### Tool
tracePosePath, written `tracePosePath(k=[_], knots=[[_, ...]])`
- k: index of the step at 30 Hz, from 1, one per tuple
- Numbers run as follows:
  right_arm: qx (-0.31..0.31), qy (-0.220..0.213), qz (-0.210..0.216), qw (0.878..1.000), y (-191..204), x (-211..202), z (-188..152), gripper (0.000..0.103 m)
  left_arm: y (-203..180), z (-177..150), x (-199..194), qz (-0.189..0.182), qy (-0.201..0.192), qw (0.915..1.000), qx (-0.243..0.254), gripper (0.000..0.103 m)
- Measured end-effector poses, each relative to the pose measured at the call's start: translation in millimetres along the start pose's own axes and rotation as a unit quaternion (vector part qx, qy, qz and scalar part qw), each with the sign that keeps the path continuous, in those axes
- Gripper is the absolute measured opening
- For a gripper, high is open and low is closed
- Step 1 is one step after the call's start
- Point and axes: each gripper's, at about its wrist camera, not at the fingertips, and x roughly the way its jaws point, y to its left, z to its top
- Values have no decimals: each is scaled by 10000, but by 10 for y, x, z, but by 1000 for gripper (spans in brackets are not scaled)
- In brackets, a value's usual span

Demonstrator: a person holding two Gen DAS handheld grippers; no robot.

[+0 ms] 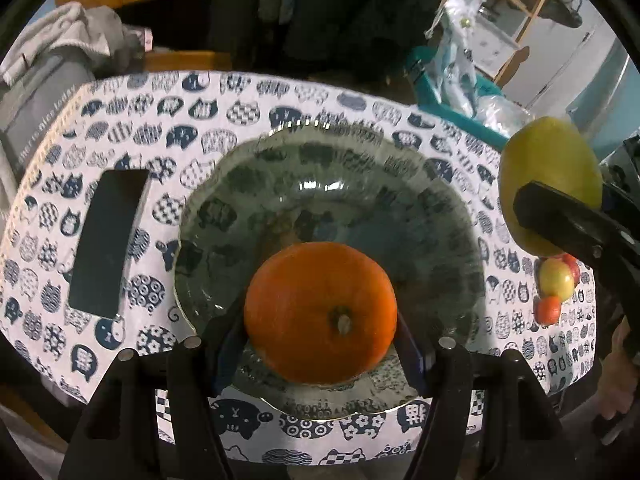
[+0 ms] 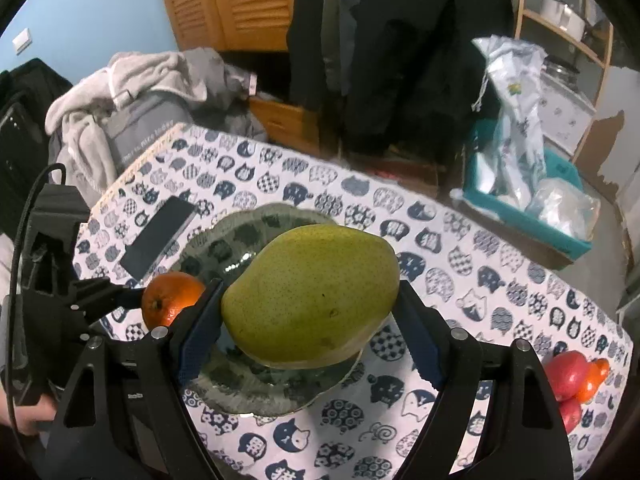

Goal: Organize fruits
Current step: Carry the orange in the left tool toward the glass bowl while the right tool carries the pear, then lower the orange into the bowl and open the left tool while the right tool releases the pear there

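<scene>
My left gripper (image 1: 320, 332) is shut on an orange (image 1: 320, 312) and holds it over the near part of a clear glass bowl (image 1: 280, 184). My right gripper (image 2: 310, 312) is shut on a large green mango (image 2: 312, 296) above the same glass bowl (image 2: 256, 384). In the left wrist view the mango (image 1: 548, 172) hangs at the right, off the bowl's rim, with one right finger across it. The orange (image 2: 170, 300) shows at the left in the right wrist view. A small pile of loose fruit (image 1: 556, 284) lies on the tablecloth at the right; it is red and orange fruit (image 2: 576, 376).
A dark phone (image 1: 108, 240) lies flat on the cat-print tablecloth (image 1: 360, 112) left of the bowl. Beyond the table's far edge stand a teal bin with plastic bags (image 2: 520, 192), a heap of grey cloth (image 2: 132, 92) and dark hanging clothes.
</scene>
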Motion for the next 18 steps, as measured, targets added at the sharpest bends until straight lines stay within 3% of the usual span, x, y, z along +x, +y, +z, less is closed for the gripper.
tracePosePath(k=[7,18], knots=[[17,276,64,9996,20,216,-73,82,88,-100,357,-73,581,9979,-264,68],[-96,555,145,9983,75,449,-180,82,53,-219,560,139,847,9962,-163,68]])
